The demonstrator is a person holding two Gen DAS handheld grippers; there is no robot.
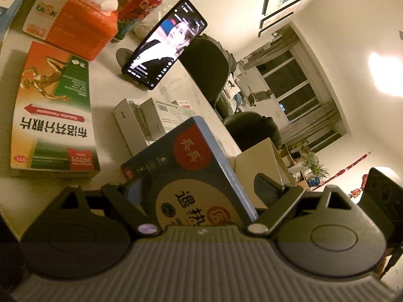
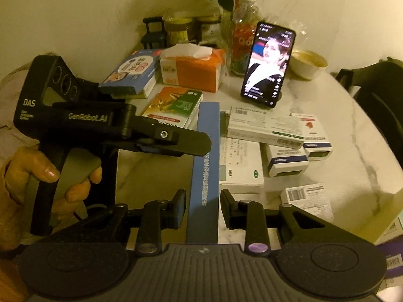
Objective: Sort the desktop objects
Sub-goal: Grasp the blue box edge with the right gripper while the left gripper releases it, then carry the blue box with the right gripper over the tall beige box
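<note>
A dark blue medicine box [image 1: 191,166] with a red circle stands on edge between the fingers of my left gripper [image 1: 200,188]. The jaws are open, and a gap shows beside the right fingertip [image 1: 267,183]. In the right wrist view the same box's blue spine [image 2: 205,130] runs toward the camera. My right gripper [image 2: 203,203] straddles the spine, open, with a pad close on each side and not pressing. The left gripper [image 2: 199,146], held by a hand [image 2: 50,176], reaches across the box from the left.
On the white marble table [image 2: 352,151] lie an orange-green box [image 2: 173,105], an orange tissue pack [image 2: 194,68], a blue cartoon box [image 2: 133,73], several white medicine boxes [image 2: 264,128] and a label slip [image 2: 307,198]. A propped phone [image 2: 269,63], a bowl [image 2: 307,63] and bottles [image 2: 244,37] stand behind. A chair [image 2: 377,100] is at the right.
</note>
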